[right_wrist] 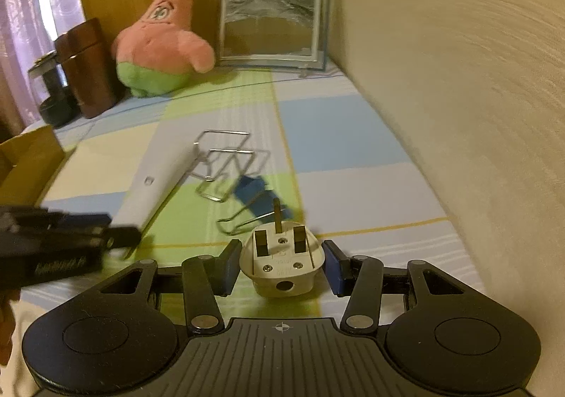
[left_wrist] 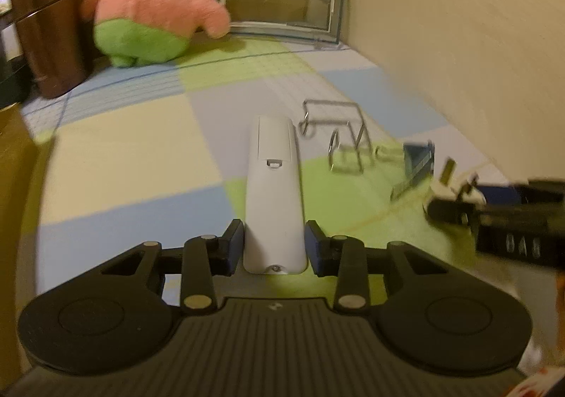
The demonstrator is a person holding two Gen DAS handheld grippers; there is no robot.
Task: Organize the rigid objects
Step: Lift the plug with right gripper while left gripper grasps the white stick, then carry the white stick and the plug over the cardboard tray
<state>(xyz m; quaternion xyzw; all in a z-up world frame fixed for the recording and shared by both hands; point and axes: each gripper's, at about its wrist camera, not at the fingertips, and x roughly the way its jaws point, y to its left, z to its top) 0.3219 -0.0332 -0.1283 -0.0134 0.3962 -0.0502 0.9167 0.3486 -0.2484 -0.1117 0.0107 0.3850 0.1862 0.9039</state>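
My left gripper (left_wrist: 274,243) clamps the near end of the white remote (left_wrist: 273,192), which lies on the checked cloth (left_wrist: 123,157). My right gripper (right_wrist: 280,264) holds the plug (right_wrist: 280,264), pins up, near the wire stand (right_wrist: 229,164).

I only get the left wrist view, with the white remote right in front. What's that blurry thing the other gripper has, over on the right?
Observer: The right wrist view shows it sharply. It's a white three-pin plug between the pads of the right gripper, with its pins pointing up.
Operator: Is a cord hanging from it?
Observer: No cord. The round cable hole at its near end is empty.
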